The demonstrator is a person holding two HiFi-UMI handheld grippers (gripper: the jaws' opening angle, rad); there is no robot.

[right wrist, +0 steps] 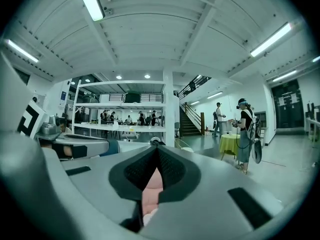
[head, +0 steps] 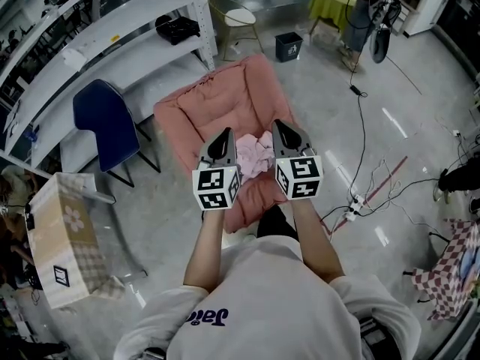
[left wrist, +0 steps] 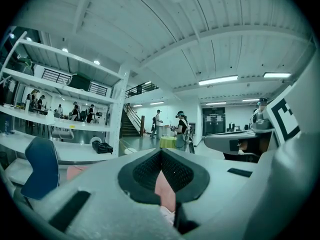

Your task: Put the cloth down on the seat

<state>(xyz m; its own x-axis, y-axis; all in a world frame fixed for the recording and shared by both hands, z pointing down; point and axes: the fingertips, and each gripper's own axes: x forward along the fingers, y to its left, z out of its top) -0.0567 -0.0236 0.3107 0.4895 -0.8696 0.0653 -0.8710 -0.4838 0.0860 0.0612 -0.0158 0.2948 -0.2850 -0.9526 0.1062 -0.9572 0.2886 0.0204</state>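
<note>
A crumpled pale pink cloth [head: 255, 154] lies on the seat of a pink cushioned chair [head: 217, 100], between my two grippers. In the head view my left gripper [head: 225, 133] hovers at the cloth's left edge and my right gripper [head: 279, 124] at its right edge. Both point away from me with jaw tips meeting. In the left gripper view the left gripper [left wrist: 161, 154] is shut, and only pink fabric [left wrist: 165, 188] shows in the slit below the tips. The right gripper [right wrist: 158, 151] is likewise shut, with pink fabric [right wrist: 150, 194] behind it. Neither grips the cloth.
A blue chair [head: 105, 122] stands left of the pink chair, under white shelving [head: 112, 28]. A patterned box [head: 64, 238] sits at the near left. Cables and a power strip [head: 354, 205] trail on the floor to the right. A black bin [head: 289, 46] and a person [head: 364, 13] are farther back.
</note>
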